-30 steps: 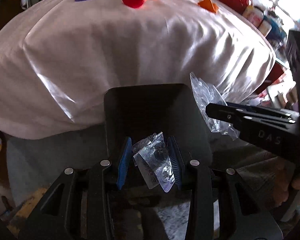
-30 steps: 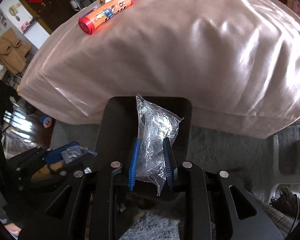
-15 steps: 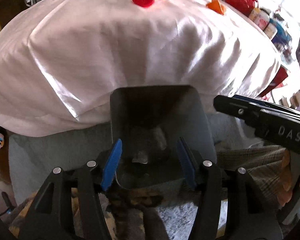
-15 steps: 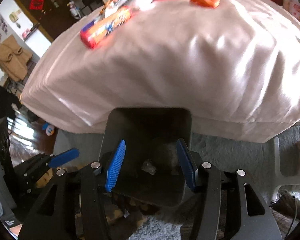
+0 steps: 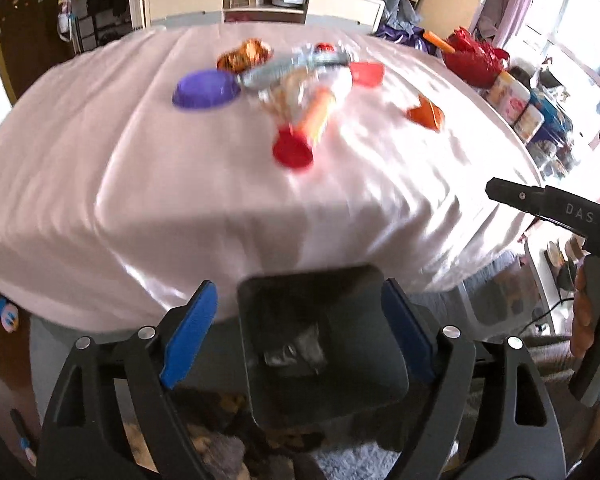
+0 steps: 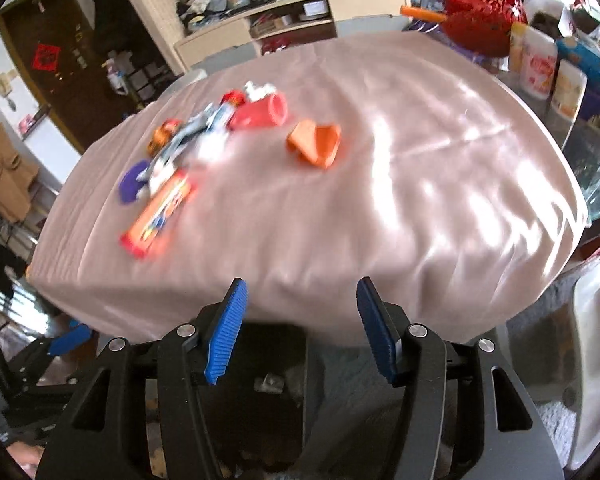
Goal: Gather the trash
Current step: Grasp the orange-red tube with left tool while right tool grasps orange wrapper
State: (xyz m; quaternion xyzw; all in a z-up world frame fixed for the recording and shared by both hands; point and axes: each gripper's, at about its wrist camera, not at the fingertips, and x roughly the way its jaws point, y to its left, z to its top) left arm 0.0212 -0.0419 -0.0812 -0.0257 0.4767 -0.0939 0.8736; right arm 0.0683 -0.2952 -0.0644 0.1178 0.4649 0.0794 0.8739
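Now both grippers' fingers freshly spread, empty; orange tube [image 6: 158, 216] lengthwise, red cap [image 5: 292, 151] toward bin [image 5: 324, 344].

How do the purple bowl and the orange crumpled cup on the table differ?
The purple bowl is round and whole; the orange cup is crushed and lies on its side. The bowl sits against the pile of wrappers; the cup lies apart from it. Both rest on the pink tablecloth, uncollected.

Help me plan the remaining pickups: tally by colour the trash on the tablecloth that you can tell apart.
Purple: 1, the dish
Red: 1, the cup
Orange: 2, the red-capped tube and the crumpled piece
Total: 4; the blurred wrappers among them cannot be counted.
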